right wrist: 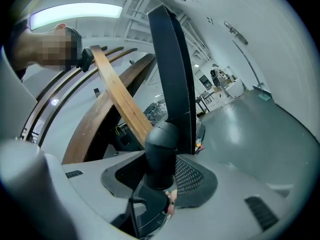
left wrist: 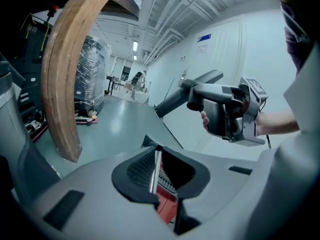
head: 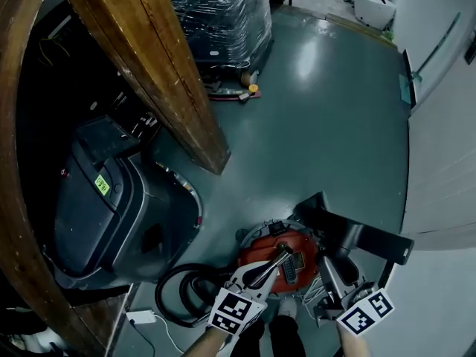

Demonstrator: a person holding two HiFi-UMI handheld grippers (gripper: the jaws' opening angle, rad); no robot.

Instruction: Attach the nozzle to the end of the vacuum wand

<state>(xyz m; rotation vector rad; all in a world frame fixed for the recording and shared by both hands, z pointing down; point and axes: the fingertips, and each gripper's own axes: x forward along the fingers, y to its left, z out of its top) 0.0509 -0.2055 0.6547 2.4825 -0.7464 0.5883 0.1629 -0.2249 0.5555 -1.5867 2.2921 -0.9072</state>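
Observation:
A red vacuum cleaner body [head: 301, 265] sits on the floor just in front of me. My left gripper [head: 260, 275] is over it, shut on the thin silver vacuum wand [head: 277, 260]. In the left gripper view the wand [left wrist: 155, 165] runs between the pads of that gripper [left wrist: 159, 184], with red plastic below. My right gripper [head: 332, 280] is to the right, shut on the round neck of the black nozzle [head: 361, 236], whose flat head points away from me. In the right gripper view the nozzle [right wrist: 172, 74] rises from that gripper [right wrist: 160, 184]. Wand and nozzle are apart.
A big curved wooden beam [head: 149, 58] crosses the left side, with a dark grey machine [head: 104, 199] under it. A wrapped pallet [head: 223, 13] stands at the back. A black hose [head: 175, 296] and a white plug block [head: 140, 317] lie at lower left. A white wall [head: 446, 162] bounds the right.

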